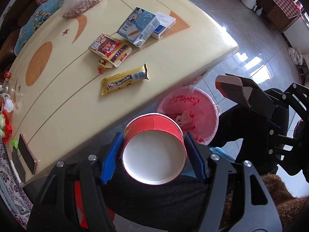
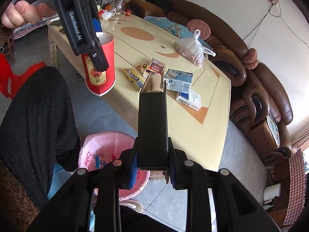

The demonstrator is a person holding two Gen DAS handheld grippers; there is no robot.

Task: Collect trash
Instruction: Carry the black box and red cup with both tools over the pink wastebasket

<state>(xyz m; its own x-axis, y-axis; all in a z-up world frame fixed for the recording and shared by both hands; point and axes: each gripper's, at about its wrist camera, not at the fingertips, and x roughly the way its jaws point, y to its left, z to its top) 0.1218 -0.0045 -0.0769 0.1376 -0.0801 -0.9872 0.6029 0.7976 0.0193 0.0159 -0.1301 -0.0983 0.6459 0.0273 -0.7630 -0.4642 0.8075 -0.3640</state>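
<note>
Left claw (image 1: 154,150) clamped on red paper cup (image 1: 153,133), right claw (image 2: 152,166) pinching tall black carton (image 2: 152,123), pink-lined bin (image 2: 108,145) below both, gold candy wrapper (image 1: 125,79) and blue-white boxes (image 1: 139,27) ahead on cream counter (image 1: 58,100).

Cream desk (image 1: 63,104) with orange circle and moon inlays. Phone (image 1: 27,153) at the desk's near left edge, green clip (image 1: 15,143) just beside it. Tied plastic bag of nuts (image 2: 191,53) near the far edge. Glass jar (image 2: 120,4) at the far left corner. Brown leather sofa (image 2: 256,89) behind the desk, blue cushion (image 2: 170,28) and pink crocheted cushion (image 2: 199,29) on it.
</note>
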